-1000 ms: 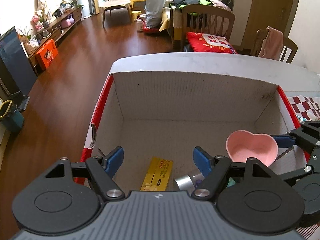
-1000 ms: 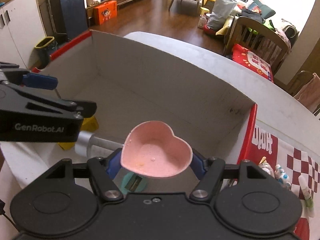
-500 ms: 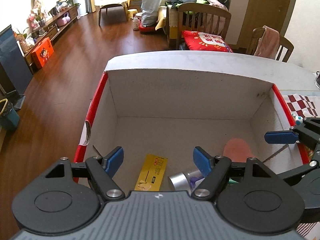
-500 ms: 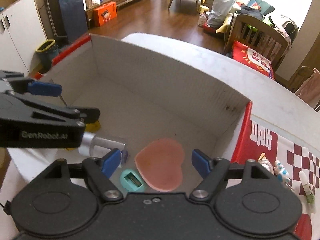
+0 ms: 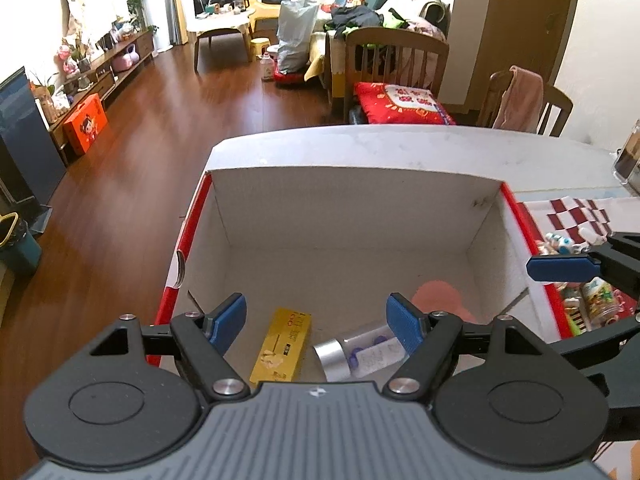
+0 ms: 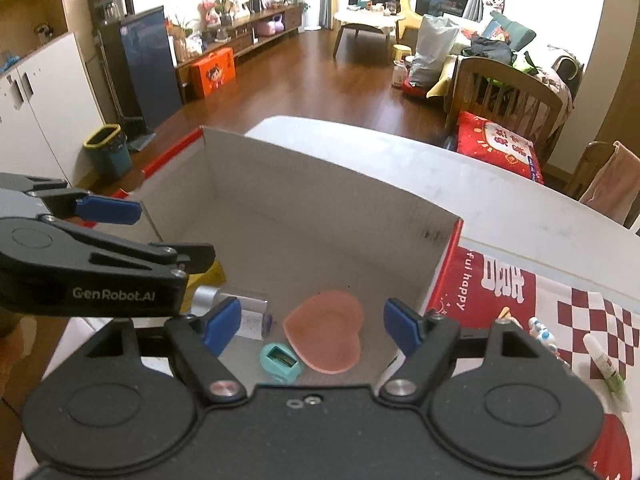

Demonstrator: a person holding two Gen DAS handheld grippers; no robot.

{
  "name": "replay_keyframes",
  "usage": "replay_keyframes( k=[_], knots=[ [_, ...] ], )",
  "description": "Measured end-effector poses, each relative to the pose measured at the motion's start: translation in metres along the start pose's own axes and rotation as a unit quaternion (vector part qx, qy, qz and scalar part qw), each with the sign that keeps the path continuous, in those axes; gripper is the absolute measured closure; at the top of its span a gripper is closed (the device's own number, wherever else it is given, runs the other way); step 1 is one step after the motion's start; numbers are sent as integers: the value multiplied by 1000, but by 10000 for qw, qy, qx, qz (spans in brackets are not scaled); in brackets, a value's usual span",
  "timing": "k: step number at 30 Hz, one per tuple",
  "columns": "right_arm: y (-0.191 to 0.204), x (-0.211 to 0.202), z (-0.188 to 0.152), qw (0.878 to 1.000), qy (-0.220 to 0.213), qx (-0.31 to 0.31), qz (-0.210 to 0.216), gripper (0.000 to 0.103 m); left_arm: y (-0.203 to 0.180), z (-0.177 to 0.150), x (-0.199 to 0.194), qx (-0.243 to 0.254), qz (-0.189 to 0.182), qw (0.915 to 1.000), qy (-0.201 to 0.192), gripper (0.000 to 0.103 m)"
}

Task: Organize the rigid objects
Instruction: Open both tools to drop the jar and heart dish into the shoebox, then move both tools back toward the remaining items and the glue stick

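A white cardboard box [image 5: 352, 196] [image 6: 320, 184] with red outer sides stands on the table. On its floor lie a pink heart-shaped dish [image 6: 326, 330] [image 5: 436, 296], a teal sharpener [image 6: 280, 362], a clear bottle with a silver cap [image 5: 352, 354] [image 6: 228, 300] and a yellow packet [image 5: 282, 346]. My right gripper [image 6: 312, 326] hangs open above the dish, with nothing between its fingers. My left gripper [image 5: 316, 322] is open too, over the packet and bottle, holding nothing.
A red-and-white checked cloth [image 6: 580, 312] lies right of the box with small toy figures [image 5: 560, 242], a jar [image 5: 600, 300] and a white-green tube [image 6: 606, 368] on it. Beyond the table's far edge are wooden chairs [image 5: 400, 64] and a brown floor.
The right gripper opened and let go of the pink dish, which dropped to the box floor. Both grippers have risen, so the box looks smaller and lower.
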State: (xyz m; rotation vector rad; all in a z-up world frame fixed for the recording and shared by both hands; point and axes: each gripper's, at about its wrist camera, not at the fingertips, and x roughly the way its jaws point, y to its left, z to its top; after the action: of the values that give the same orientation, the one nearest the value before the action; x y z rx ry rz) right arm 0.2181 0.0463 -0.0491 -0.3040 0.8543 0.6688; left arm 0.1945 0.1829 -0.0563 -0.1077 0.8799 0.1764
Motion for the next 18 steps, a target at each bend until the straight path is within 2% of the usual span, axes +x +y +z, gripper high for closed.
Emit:
replay_keyframes(
  k=[10,18],
  knots=[
    [-10,-43,-11,9980,-597,-41,217,18,-14,-5,-36,28,85,9996,-273,26],
    [-28,-71,-25,9950,-938,-2,350,13,-31,-8,-57,52,-7,9990,-451,26]
  ],
)
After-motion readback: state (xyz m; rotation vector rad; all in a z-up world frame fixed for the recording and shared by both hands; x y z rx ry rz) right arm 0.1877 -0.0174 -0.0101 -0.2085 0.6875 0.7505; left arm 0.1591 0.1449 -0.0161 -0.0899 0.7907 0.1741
